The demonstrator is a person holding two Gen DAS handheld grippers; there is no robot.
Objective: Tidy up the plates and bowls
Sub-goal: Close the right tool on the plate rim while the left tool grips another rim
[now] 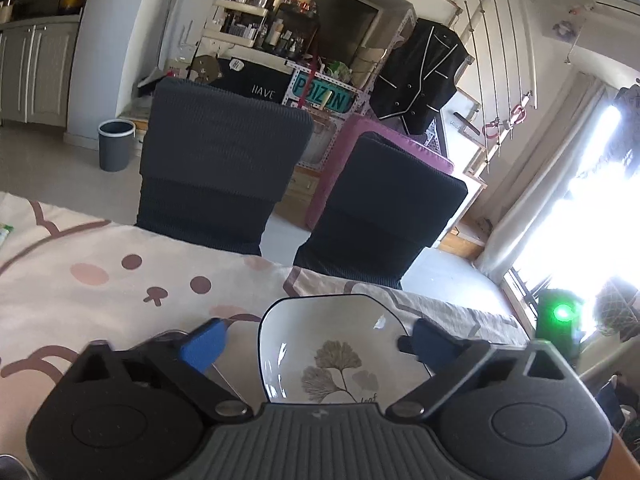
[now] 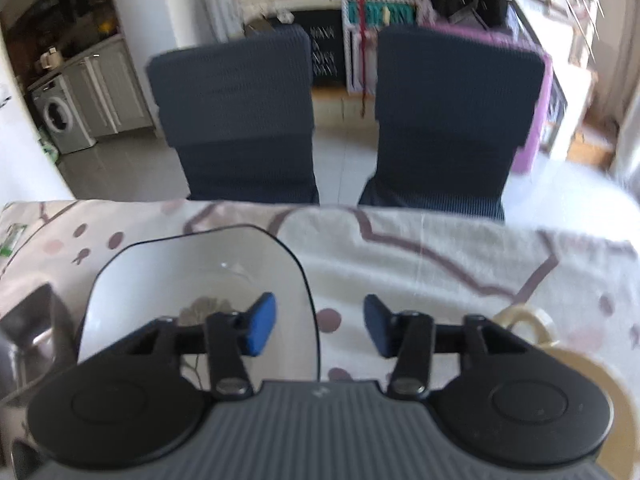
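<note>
Two dark chairs [image 1: 224,168] are seen behind a desk [image 1: 100,264] draped in a cloth printed with pink bear faces. Between the widely spread jaws of the left gripper [image 1: 320,346] a white plate [image 1: 340,344] with a leaf print is seen lying on the cloth, with nothing on it; neither pad presses it. The right gripper [image 2: 320,326] is held about half open with nothing gripped, its left jaw over the plate's rim, its right jaw over bare cloth.

A white bowl [image 1: 340,356] (leaf print inside) is seen between the spread blue pads of the left tool [image 1: 316,346]. It is set on the patterned table [image 1: 100,272].
</note>
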